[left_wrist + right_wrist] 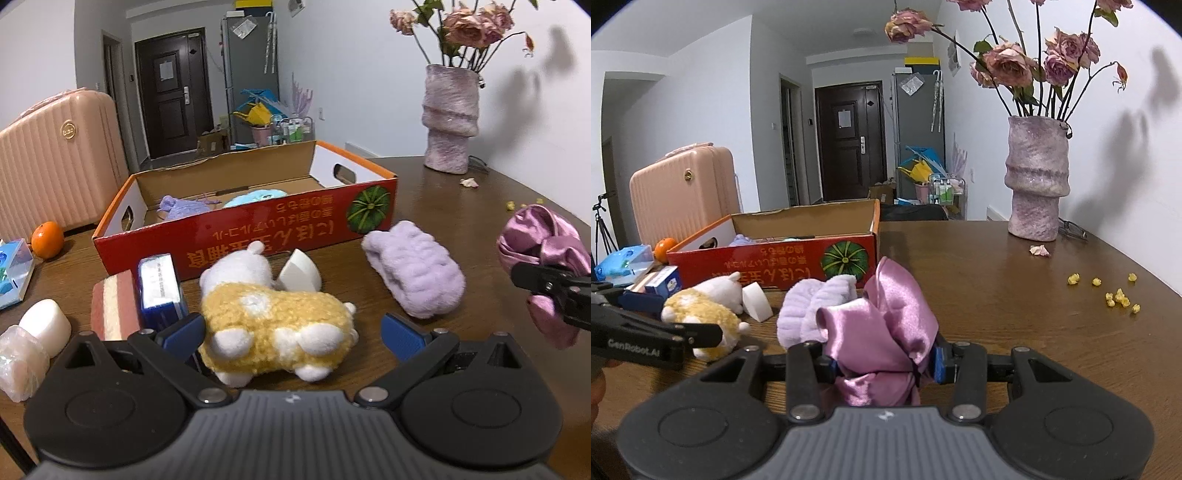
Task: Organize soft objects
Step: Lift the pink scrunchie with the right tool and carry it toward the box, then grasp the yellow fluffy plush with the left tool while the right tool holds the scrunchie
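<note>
Left wrist view: the left gripper [291,334] stands with jaws wide apart, straddling the yellow-and-white plush toy [275,332] lying on the table [443,206] in front of the red cardboard box [258,229]. Neither pad presses it. Best to push deeper and close on the thick yellow body, clear of the blue carton [160,284].

Right wrist view: the right gripper [884,365] is clamped on the bunched pink satin cloth [882,325], just behind the lilac fluffy piece [812,306]. Lift high so the loose folds clear the box's near wall.
</note>
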### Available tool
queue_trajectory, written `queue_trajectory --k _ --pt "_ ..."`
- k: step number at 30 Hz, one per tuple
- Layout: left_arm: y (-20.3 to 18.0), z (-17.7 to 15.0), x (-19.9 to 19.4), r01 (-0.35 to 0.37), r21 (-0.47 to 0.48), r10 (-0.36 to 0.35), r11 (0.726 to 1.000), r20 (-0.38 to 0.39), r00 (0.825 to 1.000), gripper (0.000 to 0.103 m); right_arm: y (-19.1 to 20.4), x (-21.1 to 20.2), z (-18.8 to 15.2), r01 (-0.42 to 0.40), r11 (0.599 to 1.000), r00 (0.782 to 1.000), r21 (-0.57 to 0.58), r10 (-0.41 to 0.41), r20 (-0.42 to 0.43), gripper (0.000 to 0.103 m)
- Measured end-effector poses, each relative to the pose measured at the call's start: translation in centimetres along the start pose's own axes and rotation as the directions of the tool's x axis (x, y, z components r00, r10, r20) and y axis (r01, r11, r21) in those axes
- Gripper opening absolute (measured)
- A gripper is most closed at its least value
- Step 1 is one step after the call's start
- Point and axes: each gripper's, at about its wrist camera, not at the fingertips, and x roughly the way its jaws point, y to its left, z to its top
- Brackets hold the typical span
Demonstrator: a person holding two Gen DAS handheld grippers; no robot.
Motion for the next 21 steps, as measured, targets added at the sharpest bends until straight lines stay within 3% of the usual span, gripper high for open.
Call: queue_trajectory --k 14,21 --pt "1.6 0.7 1.3 0.009 -0.062 -0.01 0.998 -0.011 1.0 0.103 -0.6 3.0 -0.2 0.065 0.998 0.997 -0.002 -0.065 -0.037 0.043" --pt "1.4 1.0 2.3 -0.006 -0.04 0.005 0.999 -0.026 1.0 0.103 -0.8 3.3 -0.1 0.058 0.998 0.997 0.004 -0.058 -0.047 0.043"
